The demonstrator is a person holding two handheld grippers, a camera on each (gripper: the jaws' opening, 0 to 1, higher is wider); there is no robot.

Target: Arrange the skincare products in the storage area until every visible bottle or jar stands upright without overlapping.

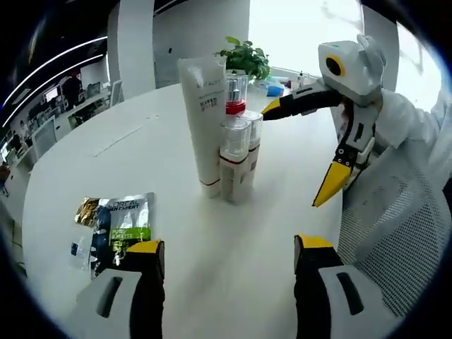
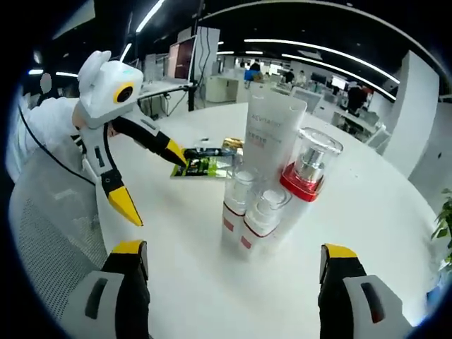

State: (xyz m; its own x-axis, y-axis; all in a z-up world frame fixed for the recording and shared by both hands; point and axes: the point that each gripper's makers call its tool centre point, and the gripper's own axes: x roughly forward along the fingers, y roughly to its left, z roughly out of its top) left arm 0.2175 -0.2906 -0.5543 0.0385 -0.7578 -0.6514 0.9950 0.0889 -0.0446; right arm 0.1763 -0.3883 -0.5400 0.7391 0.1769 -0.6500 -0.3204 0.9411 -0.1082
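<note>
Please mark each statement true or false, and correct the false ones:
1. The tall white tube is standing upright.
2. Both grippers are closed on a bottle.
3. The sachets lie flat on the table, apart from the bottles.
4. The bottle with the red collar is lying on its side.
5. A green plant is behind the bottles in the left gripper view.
1. True: the tall white tube stands upright on the table.
2. False: the left gripper and right gripper are open and hold nothing.
3. True: the sachets lie flat, apart from the group.
4. False: the bottle with the red collar stands upright.
5. True: the green plant is behind them.
</note>
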